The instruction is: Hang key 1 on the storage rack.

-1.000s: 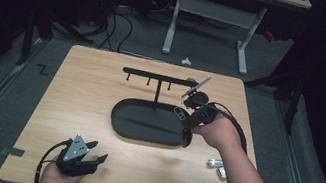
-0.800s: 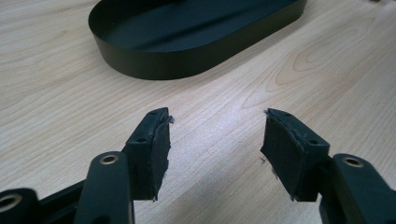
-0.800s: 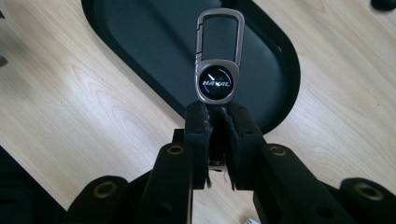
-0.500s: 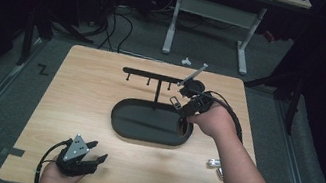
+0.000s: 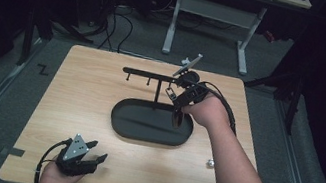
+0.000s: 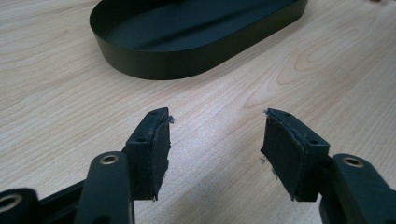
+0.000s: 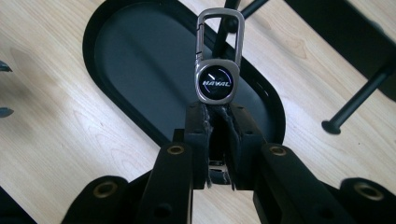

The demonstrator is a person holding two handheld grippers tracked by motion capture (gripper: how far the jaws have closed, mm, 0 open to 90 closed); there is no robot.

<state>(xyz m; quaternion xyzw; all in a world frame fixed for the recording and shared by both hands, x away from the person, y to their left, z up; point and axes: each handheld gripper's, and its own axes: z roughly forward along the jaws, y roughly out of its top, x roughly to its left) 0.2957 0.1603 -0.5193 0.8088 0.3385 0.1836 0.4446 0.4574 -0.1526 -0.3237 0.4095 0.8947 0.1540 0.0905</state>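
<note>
A metal keychain [image 7: 217, 56] with a clip loop and a round "HAVAL" badge sticks up from my right gripper [image 7: 215, 112], which is shut on its lower end. In the high view the right gripper [image 5: 182, 91] holds the keychain [image 5: 170, 93] beside the black T-shaped hanger stand [image 5: 159, 77], just under its crossbar's right half. The stand rises from a black oval tray [image 5: 151, 124]. My left gripper [image 5: 97, 158] rests near the table's front left edge, open, with nothing between its pads [image 6: 159, 144]. The black oval tray [image 6: 196, 60] lies ahead of it.
A small silver object [image 5: 209, 163] lies on the wooden table [image 5: 77, 107] to the right of the tray, next to the person's right forearm. Pegs [image 7: 334, 126] hang from the stand's crossbar. A white desk frame [image 5: 215, 14] and cables stand beyond the table.
My right gripper has moved up and away from the table's right side toward the stand's crossbar, carrying the keychain. The left gripper has stayed where it was.
</note>
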